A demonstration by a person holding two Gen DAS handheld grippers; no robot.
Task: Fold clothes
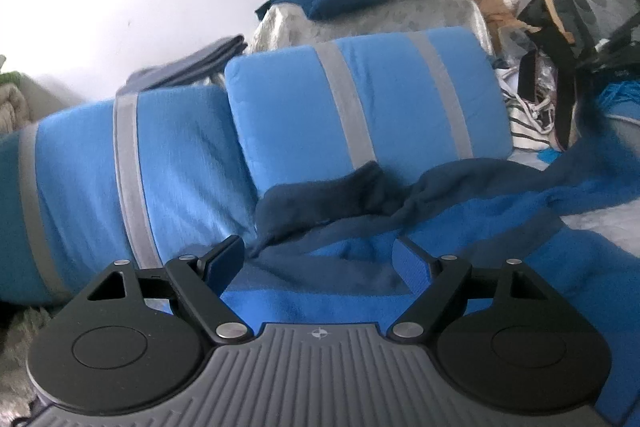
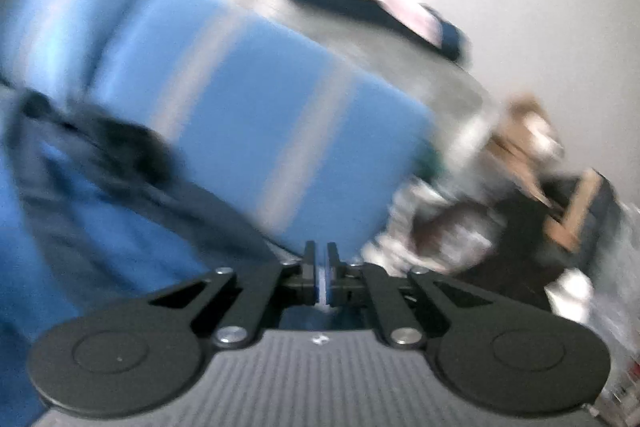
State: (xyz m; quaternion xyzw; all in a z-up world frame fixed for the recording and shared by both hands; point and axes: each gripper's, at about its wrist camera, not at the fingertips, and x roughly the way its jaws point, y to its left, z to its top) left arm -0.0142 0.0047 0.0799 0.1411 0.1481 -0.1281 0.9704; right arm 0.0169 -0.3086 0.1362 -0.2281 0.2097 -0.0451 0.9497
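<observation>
On the sofa, the navy garment (image 1: 400, 199) trails rightward from its cushion (image 1: 360, 99); my left gripper (image 1: 320, 259), jaws spread, hovers nearest, my right gripper (image 2: 321, 267) pressed together, seemingly empty.

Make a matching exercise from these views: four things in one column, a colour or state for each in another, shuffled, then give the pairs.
1 left gripper
2 right gripper
3 teddy bear
4 pillow

a blue with grey stripes
b shut
c open
d brown

Pairs: 1-c, 2-b, 3-d, 4-a
</observation>
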